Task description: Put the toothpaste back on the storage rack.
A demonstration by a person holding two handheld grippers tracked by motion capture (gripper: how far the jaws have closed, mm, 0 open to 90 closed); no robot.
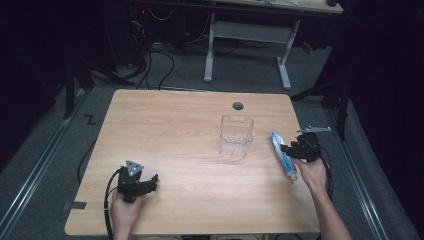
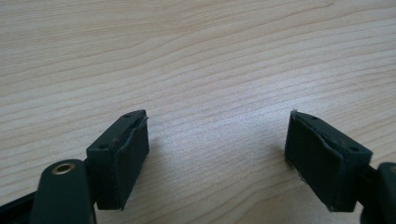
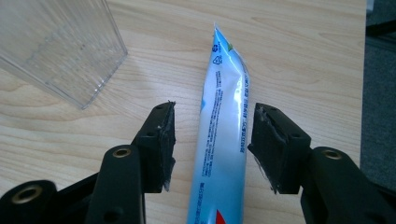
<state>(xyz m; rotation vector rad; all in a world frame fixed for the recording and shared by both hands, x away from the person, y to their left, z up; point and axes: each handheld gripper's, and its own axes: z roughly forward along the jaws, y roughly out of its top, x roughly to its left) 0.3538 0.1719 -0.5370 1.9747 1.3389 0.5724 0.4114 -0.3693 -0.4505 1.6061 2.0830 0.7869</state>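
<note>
A blue and white toothpaste tube [image 1: 283,155] [image 3: 224,140] lies flat near the right edge of the wooden table [image 1: 165,130]. My right gripper [image 1: 286,148] [image 3: 212,144] straddles the tube's middle, one jaw on each side. A gap shows between each pad and the tube, so it is open. A clear plastic container [image 1: 236,135] [image 3: 56,42] stands upright just left of the tube. At the table's front left, my left gripper [image 1: 152,181] [image 2: 217,154] rests low over bare wood, wide open with nothing between its jaws.
A dark round cable hole [image 1: 238,105] sits near the table's far edge, behind the container. The right table edge [image 3: 364,70] runs close beside the tube, with grey floor beyond. A white desk frame [image 1: 247,35] and cables stand farther back.
</note>
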